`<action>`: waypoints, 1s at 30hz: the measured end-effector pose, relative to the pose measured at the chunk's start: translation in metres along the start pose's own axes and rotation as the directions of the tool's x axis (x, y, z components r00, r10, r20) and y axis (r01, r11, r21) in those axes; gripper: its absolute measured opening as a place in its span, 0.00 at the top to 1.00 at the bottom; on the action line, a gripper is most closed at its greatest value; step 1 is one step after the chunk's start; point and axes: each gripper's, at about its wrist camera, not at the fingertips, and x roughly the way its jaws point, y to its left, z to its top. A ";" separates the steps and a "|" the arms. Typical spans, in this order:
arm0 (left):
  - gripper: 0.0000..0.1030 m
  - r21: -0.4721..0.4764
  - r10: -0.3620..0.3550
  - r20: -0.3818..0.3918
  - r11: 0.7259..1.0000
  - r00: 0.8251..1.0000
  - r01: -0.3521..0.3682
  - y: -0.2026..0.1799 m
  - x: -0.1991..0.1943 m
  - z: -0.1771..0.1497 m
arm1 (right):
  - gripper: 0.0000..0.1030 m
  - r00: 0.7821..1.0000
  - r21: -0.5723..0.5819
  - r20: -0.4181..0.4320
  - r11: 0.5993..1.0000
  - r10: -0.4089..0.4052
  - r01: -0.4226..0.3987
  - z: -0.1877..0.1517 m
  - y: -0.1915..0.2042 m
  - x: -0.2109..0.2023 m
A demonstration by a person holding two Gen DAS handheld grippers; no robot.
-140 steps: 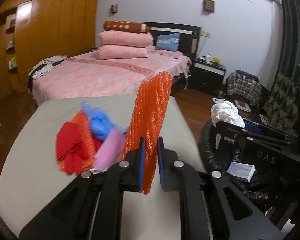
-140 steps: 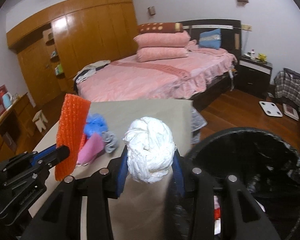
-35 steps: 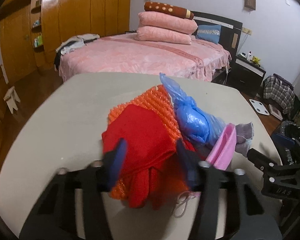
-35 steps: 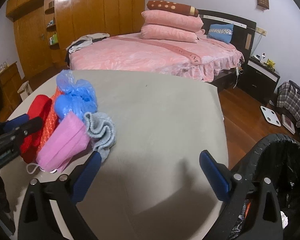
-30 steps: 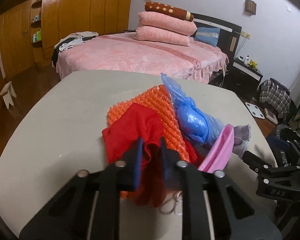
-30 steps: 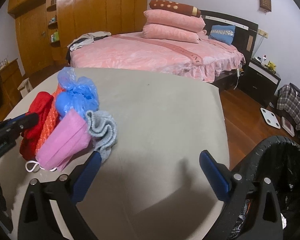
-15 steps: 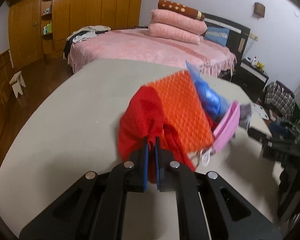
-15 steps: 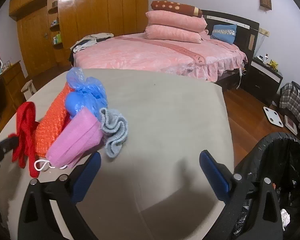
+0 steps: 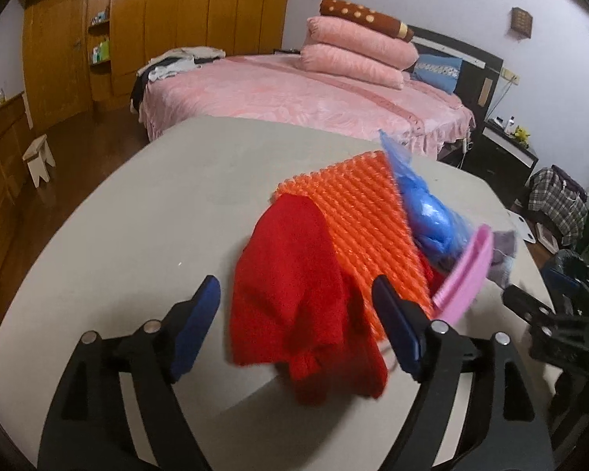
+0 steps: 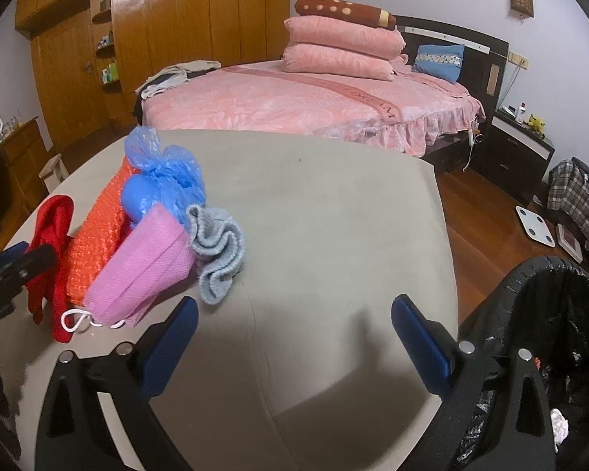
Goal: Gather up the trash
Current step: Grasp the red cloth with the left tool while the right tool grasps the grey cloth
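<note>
left wrist view: left gripper (image 9: 296, 322) jaws opening, pads clear of the cloth.
red cloth (image 9: 294, 298): between the two fingers, slumped on the table (image 9: 137, 235), leaning on the orange mesh sheet (image 9: 357, 216).
handling: looks soft, light, limp; a bunched fold near its middle seems the best hold.
right wrist view: right gripper (image 10: 294, 333) jaws wide apart, holding nothing.
pile: pink mask (image 10: 145, 263) and grey rag (image 10: 216, 259) ahead-left of the fingers; bin (image 10: 530, 333) at right.
</note>
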 end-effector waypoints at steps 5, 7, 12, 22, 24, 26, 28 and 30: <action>0.52 -0.033 -0.044 -0.059 0.999 0.997 0.042 0.009 0.016 0.001 | 0.06 1.000 0.000 0.005 1.000 0.007 -0.007 0.000 0.000 0.000; 0.66 -0.040 -0.058 -0.057 0.998 0.997 0.056 0.010 0.014 -0.001 | 0.06 1.000 -0.004 0.007 1.000 0.012 -0.012 0.001 0.000 0.000; 0.82 -0.041 -0.054 -0.014 0.998 0.998 0.053 0.013 0.000 -0.005 | 0.10 1.000 -0.002 0.009 1.000 0.018 -0.018 0.005 0.001 0.003; 0.83 -0.006 -0.050 -0.030 0.999 0.998 0.050 0.005 -0.019 -0.024 | 0.21 0.999 -0.006 -0.017 0.999 0.049 -0.049 0.013 0.009 0.015; 0.82 -0.003 -0.049 -0.057 0.999 0.997 0.049 0.005 -0.013 -0.027 | 0.26 0.998 -0.003 -0.031 0.998 0.058 -0.058 0.015 0.011 0.020; 0.81 -0.003 -0.047 -0.072 0.999 0.996 0.046 0.005 -0.009 -0.028 | 0.35 0.996 -0.008 -0.052 0.997 0.072 -0.073 0.016 0.015 0.025; 0.81 -0.007 -0.047 -0.084 0.999 0.995 0.047 0.004 -0.006 -0.029 | 0.48 0.993 -0.018 -0.069 0.995 0.093 -0.095 0.017 0.019 0.028; 0.81 -0.009 -0.047 -0.088 0.999 0.995 0.047 0.005 -0.005 -0.030 | 0.64 0.989 -0.037 -0.070 0.990 0.130 -0.133 0.016 0.024 0.026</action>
